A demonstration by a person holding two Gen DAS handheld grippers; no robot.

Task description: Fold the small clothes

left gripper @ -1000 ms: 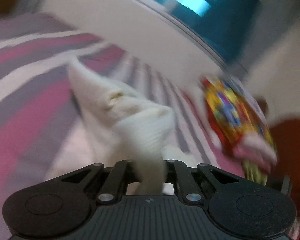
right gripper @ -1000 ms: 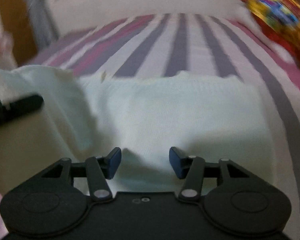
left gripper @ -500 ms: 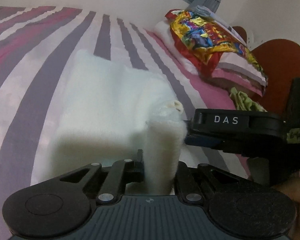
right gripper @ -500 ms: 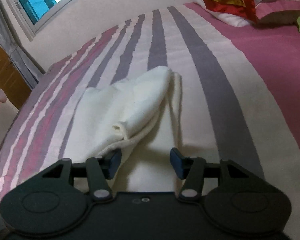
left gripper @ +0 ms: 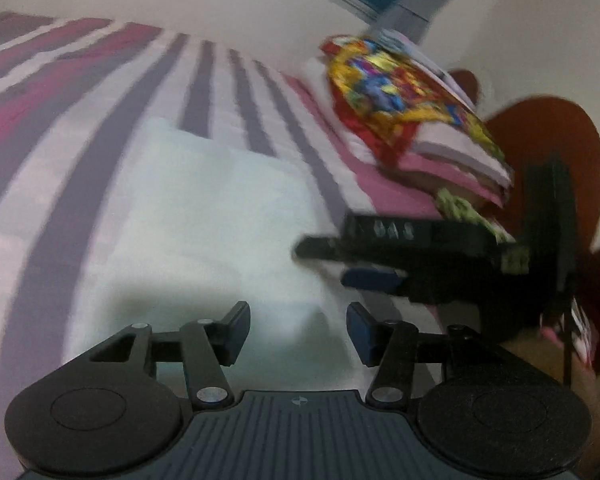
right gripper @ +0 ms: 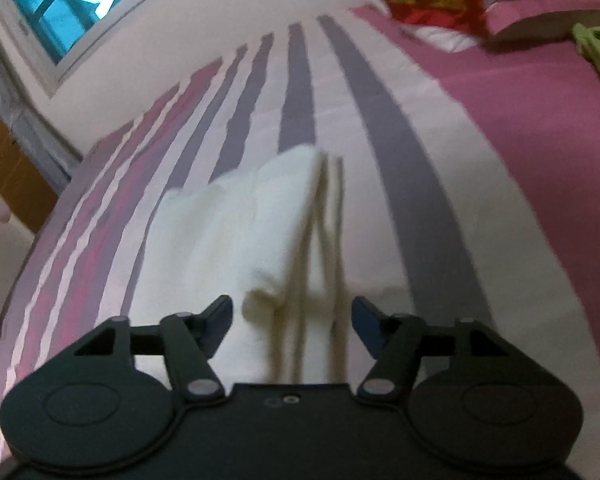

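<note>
A small white knitted garment [left gripper: 204,216] lies folded on the striped bedsheet [left gripper: 60,152]. In the left wrist view my left gripper [left gripper: 298,330] hovers at its near edge, its jaws opening, with nothing pinched between the pads. My right gripper [left gripper: 348,264] reaches in from the right of that view, just past the cloth's right edge. In the right wrist view the same garment [right gripper: 236,232] shows a folded layer and thin straps running toward the camera. My right gripper [right gripper: 292,322] is over the garment's near end, jaws opening, the cloth lying under the gap and untouched by the pads.
A bright patterned cloth [left gripper: 396,96] lies on a pink-and-white pillow [left gripper: 452,152] at the head of the bed. A green item [right gripper: 596,52] sits on the pink part of the sheet. A red-brown headboard [left gripper: 548,148] stands at the right, a window [right gripper: 56,4] behind.
My left gripper has let go of the white cloth, and the lifted fold now lies flat on the garment. My right gripper's jaws have spread wider, with the garment's end now between them.
</note>
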